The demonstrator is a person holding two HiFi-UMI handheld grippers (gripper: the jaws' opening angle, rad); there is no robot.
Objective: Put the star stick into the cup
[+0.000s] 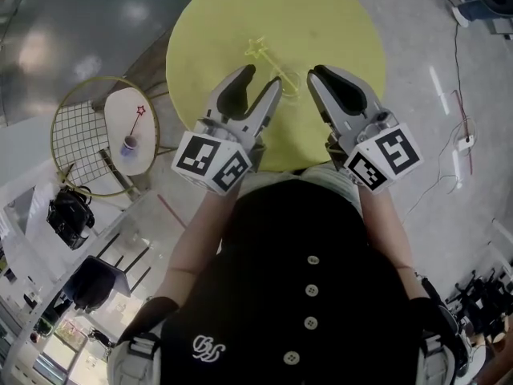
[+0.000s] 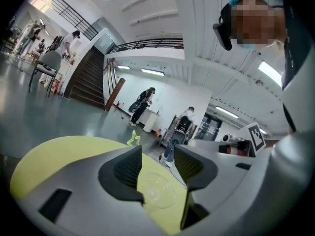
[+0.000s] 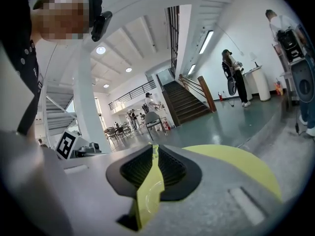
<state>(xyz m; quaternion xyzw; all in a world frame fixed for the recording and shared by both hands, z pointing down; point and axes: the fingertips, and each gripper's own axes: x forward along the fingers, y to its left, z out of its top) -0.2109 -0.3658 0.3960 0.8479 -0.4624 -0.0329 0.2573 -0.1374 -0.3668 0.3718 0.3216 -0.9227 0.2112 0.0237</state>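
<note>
A yellow-green see-through star stick (image 1: pixel 258 50) stands slanted on the round yellow table (image 1: pixel 232 14). Its lower end meets a clear cup (image 1: pixel 292 83) and appears to rest inside it. My left gripper (image 1: pixel 263 75) hovers just short of the cup, open, nothing between its pads. In the left gripper view the cup (image 2: pixel 160 191) shows through the wide gap of the left gripper (image 2: pixel 157 154), and the star (image 2: pixel 133 140) rises beyond. My right gripper (image 1: pixel 321 72) sits to the right of the cup; in its own view the right gripper (image 3: pixel 153 149) has only a narrow slit, holding nothing.
Left of the table stands a gold wire chair (image 1: pixel 80 127) beside a small white stand (image 1: pixel 128 147) bearing a red star stick and a small cup. A black bag (image 1: pixel 70 213) lies on the floor. Cables (image 1: pixel 458 95) run at right. People stand far off.
</note>
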